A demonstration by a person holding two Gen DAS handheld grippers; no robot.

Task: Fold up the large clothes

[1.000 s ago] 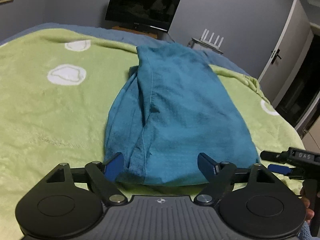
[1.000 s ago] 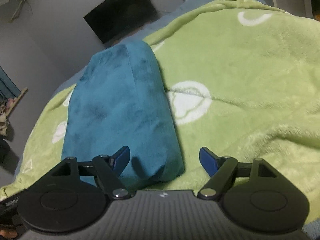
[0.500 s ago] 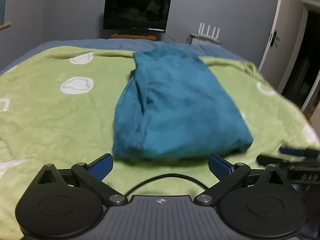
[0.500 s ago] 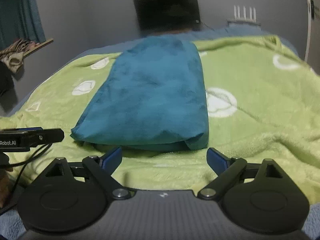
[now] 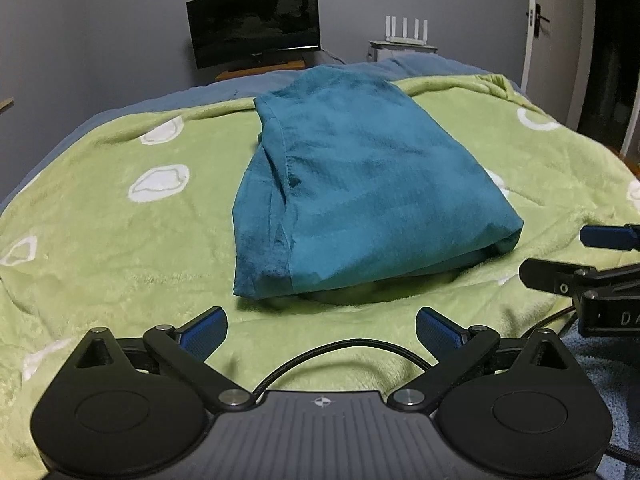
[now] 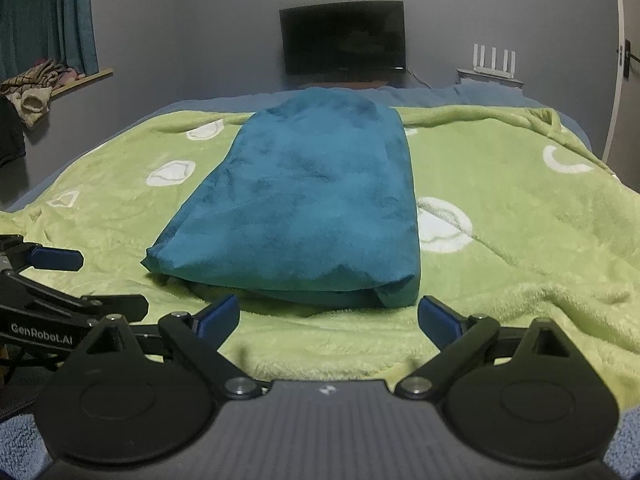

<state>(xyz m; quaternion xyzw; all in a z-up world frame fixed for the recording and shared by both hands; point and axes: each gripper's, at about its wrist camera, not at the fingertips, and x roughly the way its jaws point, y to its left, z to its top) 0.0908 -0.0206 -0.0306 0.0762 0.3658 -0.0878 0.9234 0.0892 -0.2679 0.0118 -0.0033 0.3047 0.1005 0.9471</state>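
A teal garment (image 5: 360, 184) lies folded into a long stack on the green blanket (image 5: 100, 240); it also shows in the right wrist view (image 6: 312, 200). My left gripper (image 5: 322, 330) is open and empty, just short of the garment's near edge, apart from it. My right gripper (image 6: 328, 316) is open and empty, just short of the near right corner. The right gripper shows at the right edge of the left wrist view (image 5: 592, 264); the left gripper shows at the left edge of the right wrist view (image 6: 44, 280).
The blanket (image 6: 520, 240) has white ring patterns and covers a blue bed. A dark monitor (image 5: 254, 24) and a white router (image 5: 404, 34) stand by the far wall. A door (image 5: 556, 40) is at the right. Curtains and clothes (image 6: 28, 88) are at the left.
Both grippers have pulled back from the garment's near edge and levelled out; the garment now lies further ahead. The jaws stay open.
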